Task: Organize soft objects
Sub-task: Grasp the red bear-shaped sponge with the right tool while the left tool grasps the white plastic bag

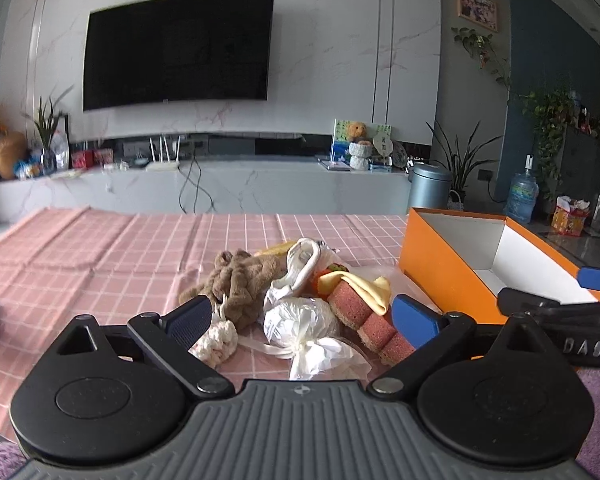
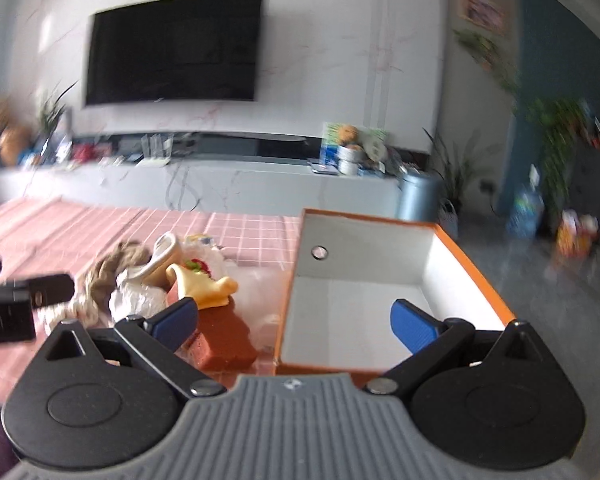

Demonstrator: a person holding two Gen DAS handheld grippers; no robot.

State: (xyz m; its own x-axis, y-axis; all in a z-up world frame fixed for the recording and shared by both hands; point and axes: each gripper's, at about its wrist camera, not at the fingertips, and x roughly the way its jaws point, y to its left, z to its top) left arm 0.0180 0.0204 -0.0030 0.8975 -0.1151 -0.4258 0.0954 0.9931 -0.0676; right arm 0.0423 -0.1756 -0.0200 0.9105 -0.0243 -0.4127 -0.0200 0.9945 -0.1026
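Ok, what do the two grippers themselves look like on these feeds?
Both match: the left gripper and right gripper each have blue ribbed finger pads on black linkage arms, two round black hubs and a ribbed grey centre plate with a small round emblem. White "DAS" lettering shows on the right gripper's black side.

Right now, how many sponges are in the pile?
1: a red-brown sponge on the pile's right edge, beside the orange box, partly under a yellow cloth. Others may be hidden underneath.

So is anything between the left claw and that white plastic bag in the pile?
Nothing visible. The open left claw faces the knotted white plastic bag directly, with the brown plush toy and red sponge block flanking it.
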